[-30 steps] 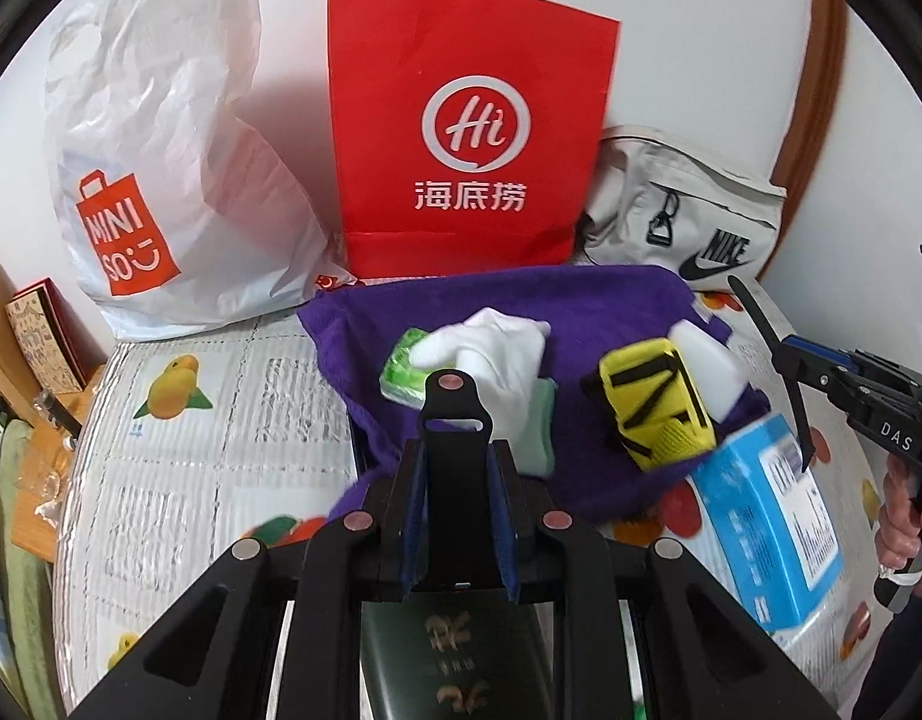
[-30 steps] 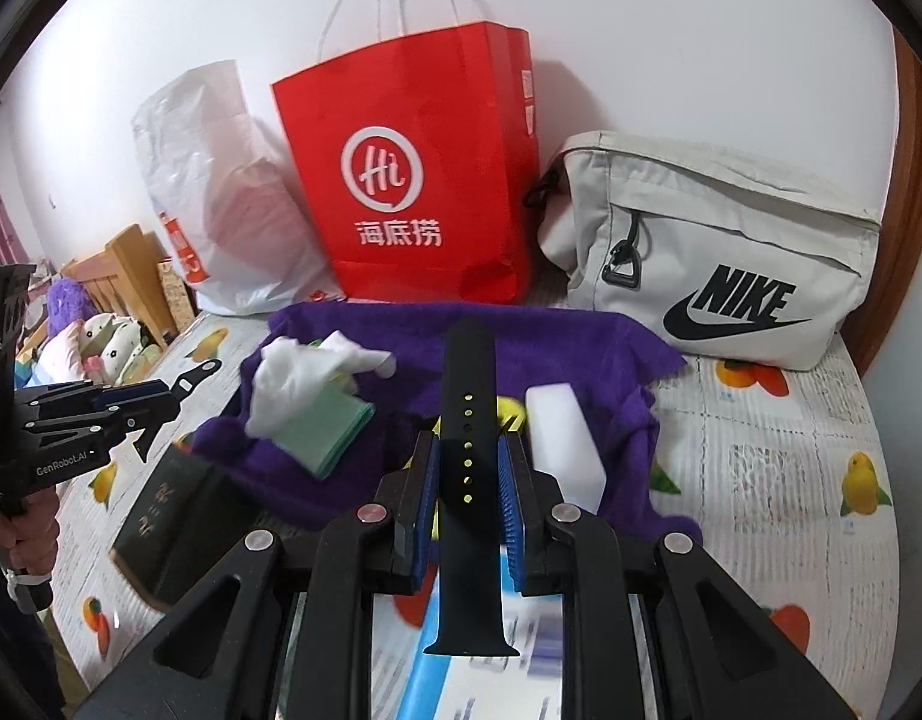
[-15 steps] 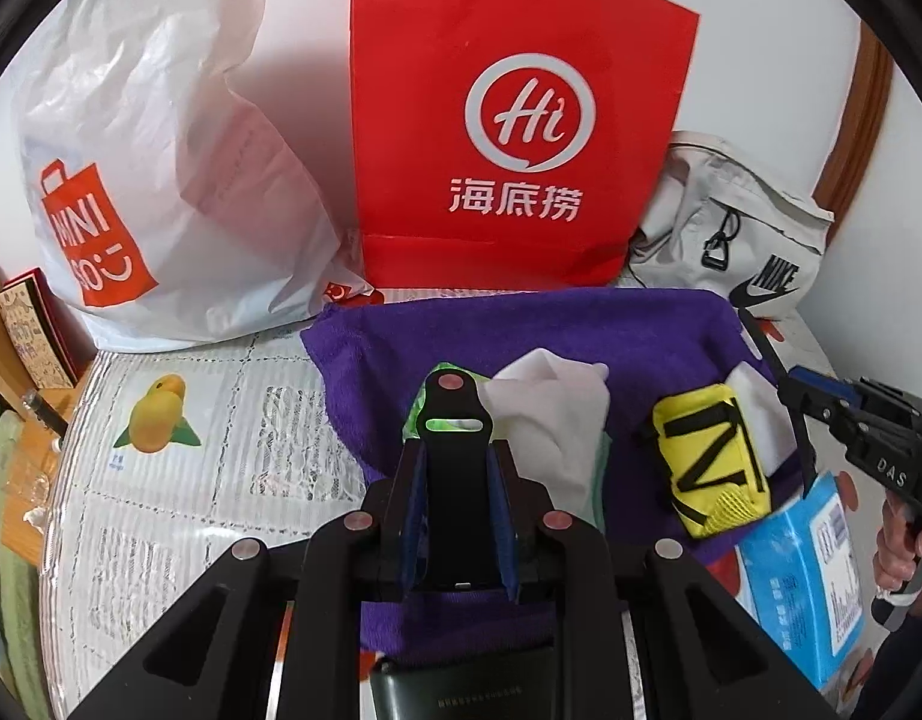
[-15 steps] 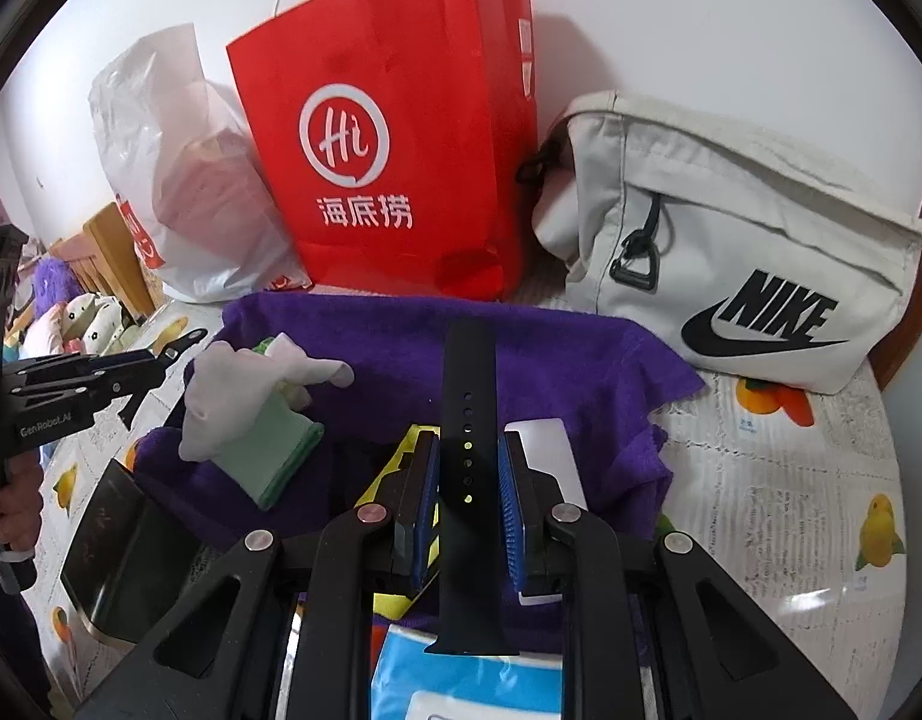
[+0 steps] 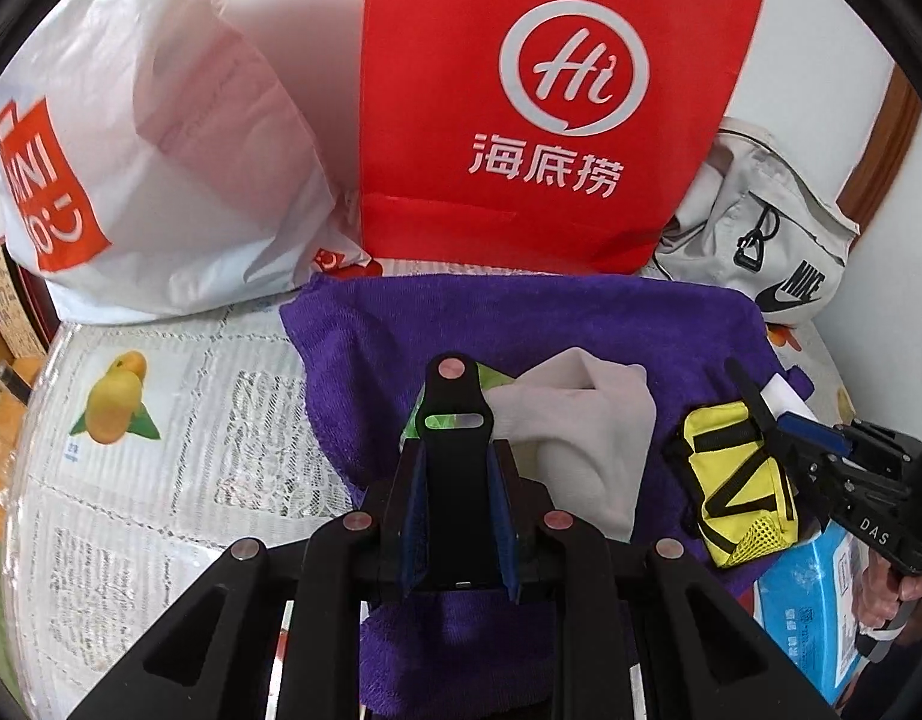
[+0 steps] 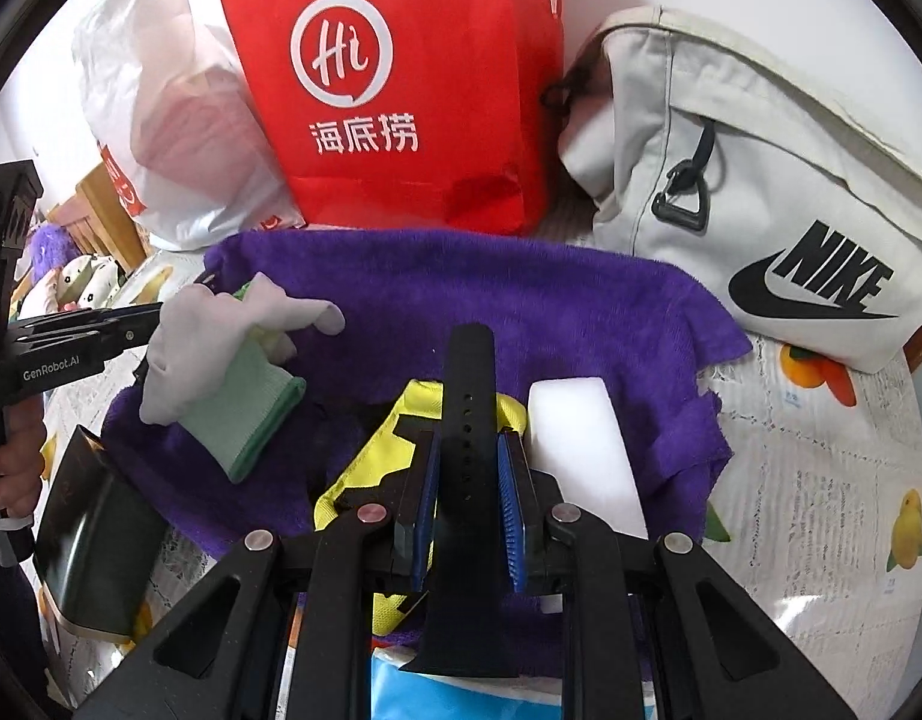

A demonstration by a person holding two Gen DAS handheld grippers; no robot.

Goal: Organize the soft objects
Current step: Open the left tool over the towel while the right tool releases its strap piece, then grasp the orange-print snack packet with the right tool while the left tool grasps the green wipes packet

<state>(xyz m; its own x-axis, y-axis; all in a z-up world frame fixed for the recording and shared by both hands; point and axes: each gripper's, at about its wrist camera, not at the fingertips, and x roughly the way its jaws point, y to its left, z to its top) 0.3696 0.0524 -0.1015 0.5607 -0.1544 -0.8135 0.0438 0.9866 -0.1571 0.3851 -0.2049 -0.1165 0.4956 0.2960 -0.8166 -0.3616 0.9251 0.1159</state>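
Left gripper (image 5: 455, 420): jaws narrow, clamped on a black strap piece (image 5: 454, 450) with a slot and a round stud at its far end; it hovers over the near left part of the purple towel (image 5: 401, 348); seen from the right wrist view, its tip sits just beside the white glove.
Right gripper (image 6: 468, 420): jaws narrow, clamped on a black perforated strap (image 6: 470, 396) that runs far and near past the pads; it hangs above the yellow pouch.
Purple towel: spread on the fruit-print table cover (image 5: 161, 420); it carries the small soft items.
White glove (image 5: 575, 420): crumpled at the towel's left centre, lying over a green-cuffed glove (image 6: 245, 414).
Yellow pouch (image 5: 737, 480): black straps, mesh corner; right of the gloves, on the towel's near right.
White foam block (image 6: 581, 444): just right of the pouch, on the towel.
Blue packet (image 5: 809, 612): near right edge, partly under the towel's corner.
Dark box (image 6: 95, 540): near left, off the towel, tilted.
Red paper bag (image 5: 539, 108): upright at far centre, against the wall.
White plastic bag (image 5: 149, 138): far left, beside the red bag.
Grey Nike bag (image 6: 749, 192): far right, leaning behind the towel.
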